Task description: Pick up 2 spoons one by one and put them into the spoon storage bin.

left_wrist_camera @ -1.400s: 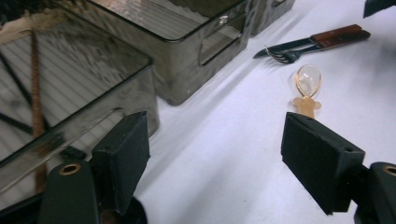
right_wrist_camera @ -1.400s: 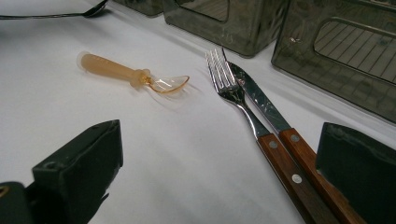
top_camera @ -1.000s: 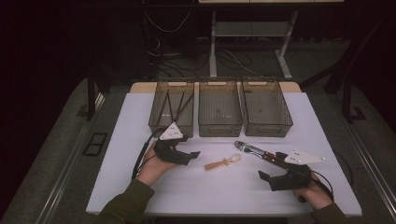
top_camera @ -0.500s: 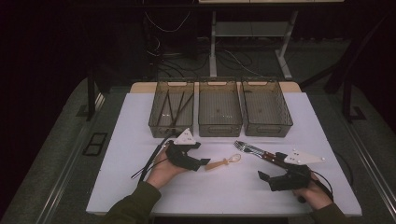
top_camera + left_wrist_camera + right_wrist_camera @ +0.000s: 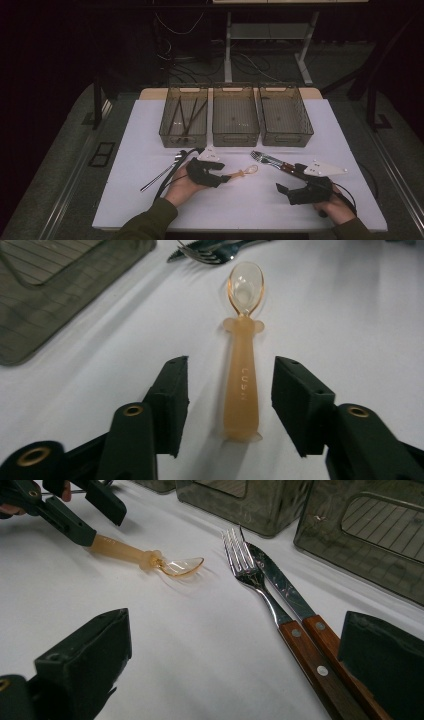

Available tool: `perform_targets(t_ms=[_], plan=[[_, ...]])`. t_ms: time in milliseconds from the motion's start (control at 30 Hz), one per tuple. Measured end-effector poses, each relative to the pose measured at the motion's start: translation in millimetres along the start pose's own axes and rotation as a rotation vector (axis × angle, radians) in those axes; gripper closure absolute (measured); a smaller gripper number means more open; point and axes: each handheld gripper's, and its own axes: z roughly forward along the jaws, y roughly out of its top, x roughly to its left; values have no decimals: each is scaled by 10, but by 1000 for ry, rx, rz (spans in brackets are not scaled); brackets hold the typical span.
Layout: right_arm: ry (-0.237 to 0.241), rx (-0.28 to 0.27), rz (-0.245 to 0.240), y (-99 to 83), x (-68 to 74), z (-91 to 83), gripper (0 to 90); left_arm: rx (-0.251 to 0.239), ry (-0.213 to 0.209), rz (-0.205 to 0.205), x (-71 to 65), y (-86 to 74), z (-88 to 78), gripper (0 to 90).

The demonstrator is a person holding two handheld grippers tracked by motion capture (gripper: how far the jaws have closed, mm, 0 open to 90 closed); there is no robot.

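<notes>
One spoon [image 5: 242, 390] lay on the white surface [image 5: 150, 130] between the left claw's [image 5: 230, 405] closing jaws — not yet gripped; fork [image 5: 250, 570] and knife [image 5: 280, 585] waited by the open right claw [image 5: 235, 665], trays [image 5: 235, 120] beyond.

Only readable text was embossed lettering on the handle of the orange spoon [image 5: 242, 385], running lengthwise; it looked like "LUSH", last letter unclear. Nothing else carried legible text.
</notes>
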Motion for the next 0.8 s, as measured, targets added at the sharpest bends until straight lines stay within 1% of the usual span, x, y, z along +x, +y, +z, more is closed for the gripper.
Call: perform_targets(t_ms=[167,333,367,400,433,533,567,600,700,733,800], plan=[[1,0,0,0,2,4,11,20,0,9,-28,-6,32,560],[-1,-3,3,1,-1,-3,11,34,-1,12,-61,-15,74,597],[-1,-4,1,1,-2,-4,11,47,1,23,-61,-16,79,602],[-1,-4,2,2,-2,-4,11,44,1,17,-73,-19,95,614],[-1,-4,2,2,-2,-6,11,55,3,28,-75,-22,102,622],[-2,-5,0,3,-3,-5,11,53,20,37,-93,-19,108,648],[-2,-5,-1,4,-5,-6,11,56,26,45,-94,-20,107,663],[-3,-5,-1,3,-6,-6,11,65,29,62,-90,-17,102,683],[-2,-4,-1,3,-4,-7,11,59,30,69,-103,-22,107,712],[-2,-4,-3,2,-4,-7,11,62,31,78,-105,-19,106,714],[-1,-3,-1,2,-1,-6,11,63,29,83,-106,-16,108,720]])
